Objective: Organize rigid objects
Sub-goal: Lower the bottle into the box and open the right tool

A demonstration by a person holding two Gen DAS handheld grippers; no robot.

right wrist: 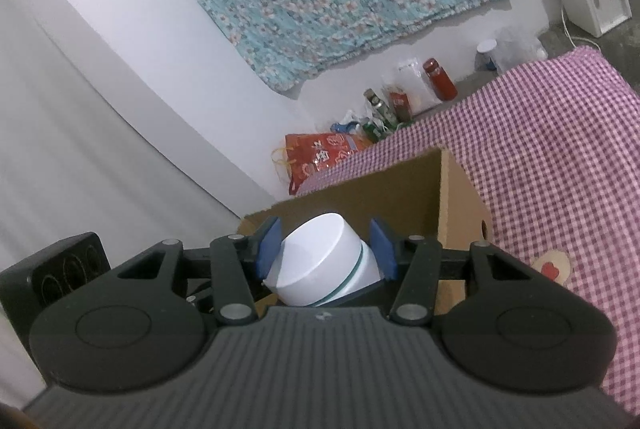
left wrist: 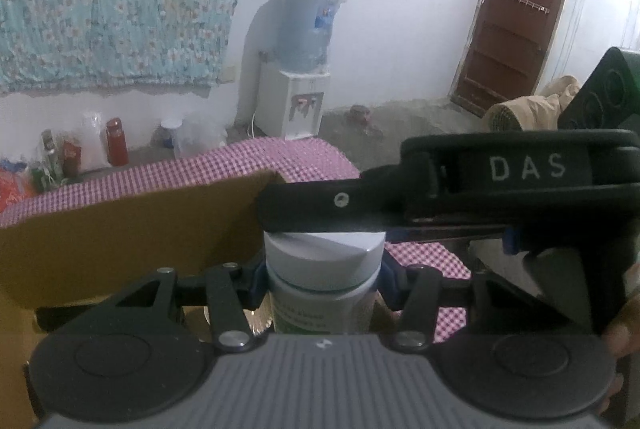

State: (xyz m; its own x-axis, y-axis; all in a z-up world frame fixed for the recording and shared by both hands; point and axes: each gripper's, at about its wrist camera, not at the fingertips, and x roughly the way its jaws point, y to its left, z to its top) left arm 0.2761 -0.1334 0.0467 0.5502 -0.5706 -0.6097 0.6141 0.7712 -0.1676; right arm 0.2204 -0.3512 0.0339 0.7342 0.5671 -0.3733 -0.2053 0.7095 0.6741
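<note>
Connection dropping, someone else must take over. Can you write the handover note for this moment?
Left hand-held gripper: shut on the upright white-capped plastic jar with green label, below its cap.
Right hand-held gripper: pads bracket a white cap, apparently the same jar's; contact unclear.
Jar sits at the open brown cardboard box on the pink checked tablecloth.
Done: jar picked up. The box's contents are not visible.
Left: probably set the jar in the box and release.

Right tool (left wrist: 280, 205) across jar (left wrist: 322, 269), cardboard box wall (left wrist: 132, 229) close left.
</note>
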